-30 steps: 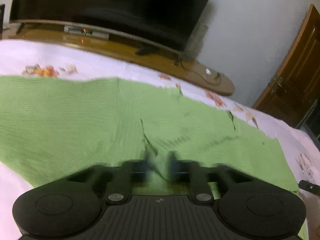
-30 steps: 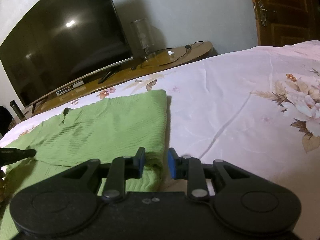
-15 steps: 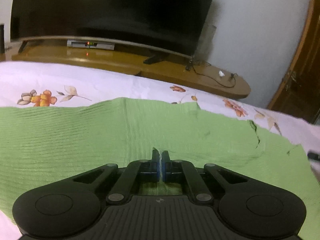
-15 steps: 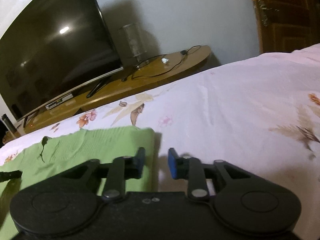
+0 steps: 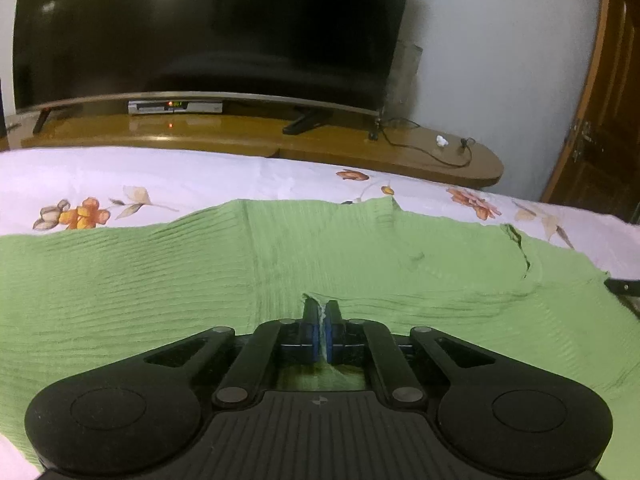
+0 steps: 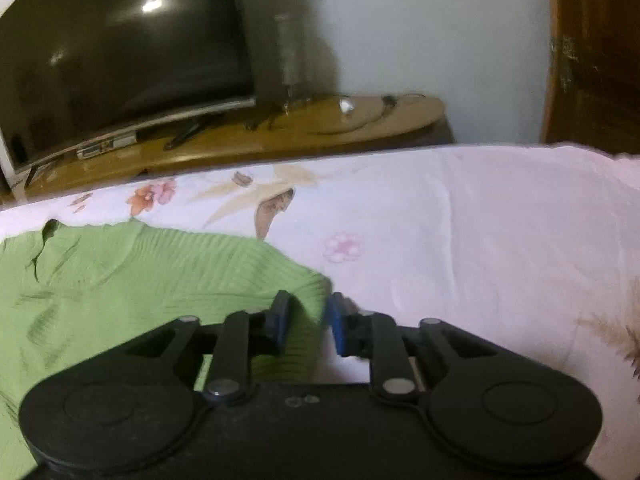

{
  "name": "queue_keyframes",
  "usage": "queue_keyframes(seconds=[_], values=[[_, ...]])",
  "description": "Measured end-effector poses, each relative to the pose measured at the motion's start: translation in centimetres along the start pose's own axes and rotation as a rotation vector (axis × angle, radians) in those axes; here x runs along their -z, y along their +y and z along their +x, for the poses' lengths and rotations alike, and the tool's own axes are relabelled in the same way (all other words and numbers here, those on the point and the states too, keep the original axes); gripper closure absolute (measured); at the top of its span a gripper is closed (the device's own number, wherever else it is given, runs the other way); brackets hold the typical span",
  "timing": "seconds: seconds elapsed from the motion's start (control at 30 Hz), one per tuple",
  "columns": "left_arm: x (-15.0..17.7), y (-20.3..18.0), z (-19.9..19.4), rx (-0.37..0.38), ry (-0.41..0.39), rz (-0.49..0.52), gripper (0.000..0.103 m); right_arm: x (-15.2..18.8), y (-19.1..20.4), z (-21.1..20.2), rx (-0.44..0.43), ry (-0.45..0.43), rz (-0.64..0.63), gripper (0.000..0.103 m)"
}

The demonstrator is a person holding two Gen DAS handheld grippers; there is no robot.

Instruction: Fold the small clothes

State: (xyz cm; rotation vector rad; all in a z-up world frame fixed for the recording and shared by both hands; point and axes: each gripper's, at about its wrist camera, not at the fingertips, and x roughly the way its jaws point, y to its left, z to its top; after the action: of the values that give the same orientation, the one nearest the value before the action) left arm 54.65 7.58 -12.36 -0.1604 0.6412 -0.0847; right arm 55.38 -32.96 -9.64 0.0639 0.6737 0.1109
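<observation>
Two claws recorded, one garment, one bed. Item: green ribbed garment (image 5: 160, 280), knit, spread wide and mostly flat across the bed (image 5: 200, 172), its far edge wavy and a small dark slit near its right end. Item: left claw (image 5: 321, 320), blue pads drawn together on a pinch of the green knit, a thin ridge of fabric standing between them; judged a hold taken at the near edge so that edge can be lifted and carried over for a fold. Item: right claw (image 6: 307, 322), jaws apart, straddling the rounded right-hand corner of the garment, one pad over the knit and the other over the sheet; judged a pinch in preparation, not yet closed, to match the left hold so both ends rise together. Fold not begun as things lie. Surface: bed dressed in a pale pink sheet printed with orange and brown flowers, soft and lightly creased, likely to give under pressure. Room: large dark television (image 5: 208, 24) on a long curved wooden table (image 5: 400, 152) beyond the bed foot, a set-top box (image 5: 175, 107) under the screen, a cable (image 5: 432, 152) trailing at the right end, plain white wall, brown wooden door (image 5: 608, 120) at far right.
</observation>
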Motion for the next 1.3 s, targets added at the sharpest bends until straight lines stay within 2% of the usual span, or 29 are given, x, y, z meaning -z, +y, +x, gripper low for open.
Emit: queue_keyframes(seconds=[0.07, 0.1, 0.13, 0.17, 0.27, 0.37, 0.47, 0.5, 0.57, 0.63, 0.7, 0.77, 0.83, 0.97, 1.07, 1.1, 1.13, 1.17, 1.23, 1.3], values=[[0.1, 1.1, -1.1, 0.029, 0.002, -0.051, 0.055, -0.2, 0.0, -0.5, 0.015, 0.005, 0.024, 0.079], [0.4, 1.7, -2.2, 0.043, -0.021, -0.074, 0.025, -0.1, 0.3, -1.4, 0.006, -0.018, 0.03, 0.078], [1.0, 2.4, -3.8, 0.058, -0.077, -0.092, 0.014, 0.2, 0.6, -2.8, -0.017, -0.058, 0.028, 0.076], [1.7, 3.1, -5.8, 0.022, -0.13, -0.106, 0.014, 0.7, 0.8, -4.3, -0.037, -0.095, 0.02, 0.075], [3.5, 6.4, -10.1, -0.011, -0.164, -0.196, 0.014, 3.1, 1.8, -7.6, -0.068, -0.125, 0.001, 0.073], [5.4, 11.8, -14.3, -0.12, -0.222, -0.341, 0.016, 5.8, 2.3, -9.5, -0.082, -0.104, 0.004, 0.072], [6.8, 19.0, -17.3, -0.219, -0.272, -0.553, 0.034, 8.1, 2.2, -10.8, -0.044, -0.07, 0.048, 0.072], [7.3, 21.5, -18.0, -0.231, -0.292, -0.634, 0.039, 8.9, 1.9, -11.1, -0.024, -0.057, 0.081, 0.072], [8.4, 26.4, -19.5, -0.28, -0.343, -0.79, 0.041, 9.6, 2.0, -12.0, 0.01, -0.043, 0.143, 0.07], [9.2, 30.4, -20.3, -0.305, -0.355, -0.903, 0.041, 9.7, 1.5, -12.7, 0.034, -0.028, 0.202, 0.07], [9.8, 33.2, -20.5, -0.326, -0.363, -0.957, 0.042, 9.7, 1.5, -13.5, 0.058, -0.022, 0.216, 0.07], [10.2, 35.6, -20.2, -0.311, -0.352, -1.006, 0.055, 9.3, 2.1, -15.0, 0.069, -0.031, 0.189, 0.07], [10.3, 37.2, -19.7, -0.292, -0.332, -1.017, 0.066, 8.6, 3.6, -16.2, 0.059, -0.054, 0.156, 0.07], [9.9, 39.3, -18.4, -0.238, -0.338, -1.029, 0.069, 7.1, 6.6, -18.0, 0.02, -0.104, 0.11, 0.069], [9.3, 39.8, -17.6, -0.227, -0.339, -1.019, 0.069, 6.4, 8.0, -18.3, 0.013, -0.115, 0.102, 0.069], [8.9, 39.8, -17.4, -0.244, -0.327, -0.997, 0.079, 6.3, 8.2, -18.3, 0.011, -0.117, 0.104, 0.068], [8.6, 39.6, -17.0, -0.295, -0.288, -0.961, 0.097, 6.4, 8.3, -18.6, 0.011, -0.118, 0.108, 0.068], [7.9, 39.2, -16.7, -0.356, -0.244, -0.909, 0.097, 6.5, 8.3, -18.7, 0.011, -0.117, 0.114, 0.068], [6.0, 37.5, -17.1, -0.408, -0.228, -0.804, 0.1, 6.8, 8.1, -18.9, 0.014, -0.114, 0.131, 0.068], [3.5, 34.2, -17.3, -0.358, -0.279, -0.694, 0.1, 7.0, 7.9, -19.0, 0.02, -0.108, 0.149, 0.068]])
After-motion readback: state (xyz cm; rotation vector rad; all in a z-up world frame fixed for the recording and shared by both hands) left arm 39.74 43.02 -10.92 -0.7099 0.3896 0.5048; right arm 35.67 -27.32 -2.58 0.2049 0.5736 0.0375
